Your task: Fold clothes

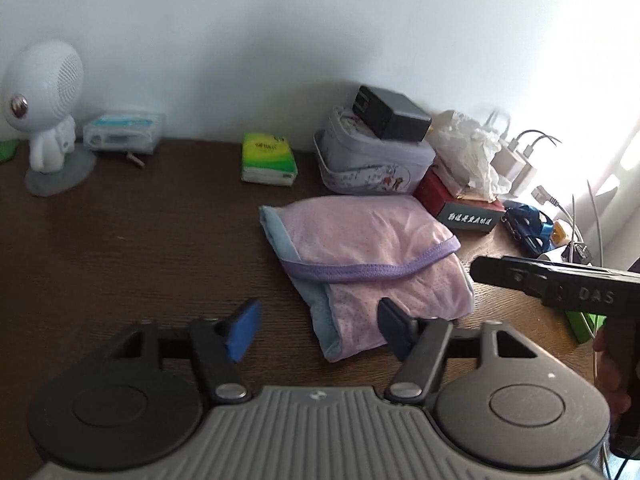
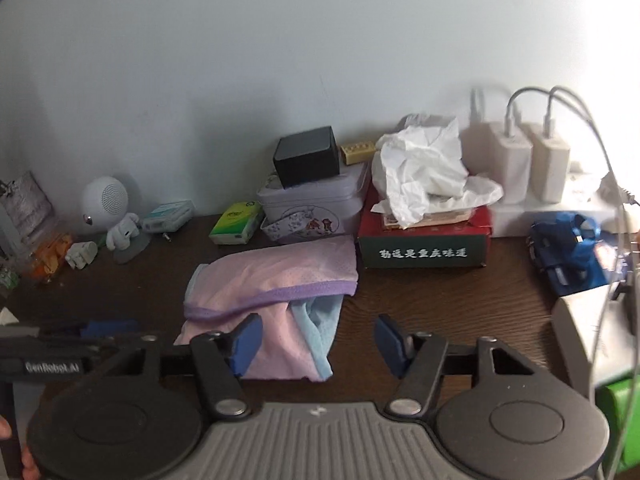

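1. The pink garment [image 1: 372, 256] lay folded into a compact bundle on the brown desk [image 1: 140, 240], just in front of the floral tin [image 1: 372, 164] and beside the red-and-green box [image 1: 468, 208]. Its purple hem ran across the top layer, and a pale blue layer showed at the near edge.
2. My left gripper [image 1: 318, 330] hung just short of the garment's near edge, jaws about half open with nothing between the pads.
3. My right gripper [image 2: 318, 344] sat on the same near side of the garment, likewise half open and empty; I saw no cloth caught in either tool.
4. I judged the folding itself close to finished, with both tools clear of the bundle.
5. The near corner looked loose where the blue layer poked out. The next move, as I read it, called for either tucking that edge flat or pinching the bundle from both sides to set it aside, clear of the tin.
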Tool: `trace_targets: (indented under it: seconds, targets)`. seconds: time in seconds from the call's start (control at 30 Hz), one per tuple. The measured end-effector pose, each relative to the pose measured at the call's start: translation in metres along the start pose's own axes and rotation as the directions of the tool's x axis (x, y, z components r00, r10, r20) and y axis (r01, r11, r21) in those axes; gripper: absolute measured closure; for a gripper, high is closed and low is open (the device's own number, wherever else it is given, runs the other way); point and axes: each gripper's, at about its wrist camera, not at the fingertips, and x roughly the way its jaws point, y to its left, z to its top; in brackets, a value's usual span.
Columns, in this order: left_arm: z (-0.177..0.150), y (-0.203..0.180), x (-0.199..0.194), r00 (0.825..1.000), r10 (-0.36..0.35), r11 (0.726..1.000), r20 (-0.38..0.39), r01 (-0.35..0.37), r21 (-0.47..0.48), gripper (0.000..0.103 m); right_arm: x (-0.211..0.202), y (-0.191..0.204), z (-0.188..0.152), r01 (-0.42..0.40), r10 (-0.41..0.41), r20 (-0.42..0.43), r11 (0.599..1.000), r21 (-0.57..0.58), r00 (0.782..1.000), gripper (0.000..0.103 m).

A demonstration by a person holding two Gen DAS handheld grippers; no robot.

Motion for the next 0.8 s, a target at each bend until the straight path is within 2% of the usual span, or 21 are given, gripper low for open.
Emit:
trace_targets:
  seconds: [0.03,0.07,0.1,0.13,0.17,0.23,0.33,0.4,0.47,0.5,0.53,0.6,0.63,0.67,0.7,0.77,0.8]
  targets:
    - [0.001,0.003,0.004,1.0,-0.011,0.999,-0.002,0.011,-0.031,0.069,0.012,0.002,0.003,-0.013,0.013,-0.016,1.0,0.0,1.0,0.053]
    - [0.001,0.007,0.006,1.0,-0.026,0.997,0.002,0.026,-0.068,0.095,0.024,0.003,0.006,-0.026,0.026,-0.032,1.0,0.001,0.999,0.058]
    - [0.001,0.01,0.006,0.999,-0.041,0.995,0.002,0.041,-0.089,0.103,0.033,0.009,0.007,-0.028,0.026,-0.06,0.999,-0.027,0.998,0.075]
    - [0.001,0.011,0.006,0.998,-0.057,0.993,0.0,0.057,-0.099,0.103,0.039,0.015,0.007,-0.025,0.021,-0.075,0.999,-0.048,0.997,0.091]
    - [0.001,0.012,0.002,0.998,-0.061,0.992,0.017,0.063,-0.109,0.103,0.038,0.02,0.008,-0.023,0.018,-0.078,0.998,-0.056,0.997,0.1]
    - [0.003,0.011,-0.019,0.993,-0.089,0.987,0.081,0.099,-0.125,0.103,0.029,0.032,0.011,-0.03,0.025,-0.069,0.997,-0.07,0.997,0.101]
    - [0.015,-0.004,-0.078,0.972,-0.152,0.981,0.18,0.17,-0.092,0.103,-0.024,0.057,0.026,-0.084,0.086,0.013,0.987,-0.134,0.996,0.101]
    - [0.025,-0.018,-0.13,0.945,-0.188,0.975,0.266,0.212,-0.064,0.103,-0.074,0.08,0.039,-0.096,0.113,0.091,0.98,-0.175,0.989,0.102]
    - [0.03,-0.033,-0.193,0.909,-0.23,0.967,0.347,0.253,-0.023,0.103,-0.132,0.107,0.051,-0.106,0.147,0.175,0.969,-0.223,0.974,0.102]
    - [0.031,-0.04,-0.226,0.894,-0.233,0.967,0.382,0.255,-0.006,0.103,-0.163,0.124,0.055,-0.107,0.167,0.216,0.959,-0.264,0.962,0.102]
    - [0.03,-0.046,-0.259,0.882,-0.231,0.969,0.41,0.249,0.012,0.098,-0.195,0.141,0.059,-0.105,0.188,0.255,0.946,-0.306,0.949,0.102]
    - [0.02,-0.056,-0.319,0.85,-0.214,0.975,0.481,0.213,0.058,0.079,-0.255,0.176,0.06,-0.091,0.23,0.311,0.91,-0.403,0.922,0.102]
    - [0.011,-0.059,-0.346,0.833,-0.191,0.981,0.518,0.18,0.073,0.058,-0.284,0.192,0.056,-0.08,0.258,0.333,0.882,-0.464,0.907,0.102]
    - [0.001,-0.061,-0.37,0.817,-0.166,0.986,0.553,0.143,0.084,0.05,-0.305,0.205,0.051,-0.063,0.262,0.34,0.865,-0.498,0.903,0.102]
    - [-0.009,-0.06,-0.391,0.806,-0.144,0.99,0.574,0.115,0.087,0.05,-0.326,0.217,0.045,-0.046,0.265,0.346,0.847,-0.53,0.9,0.102]
    - [-0.033,-0.053,-0.422,0.815,-0.132,0.991,0.564,0.1,0.086,0.05,-0.358,0.234,0.024,-0.003,0.27,0.379,0.818,-0.576,0.885,0.102]
    - [-0.051,-0.048,-0.432,0.824,-0.128,0.992,0.552,0.095,0.087,0.05,-0.374,0.238,0.008,0.01,0.268,0.396,0.819,-0.574,0.878,0.102]
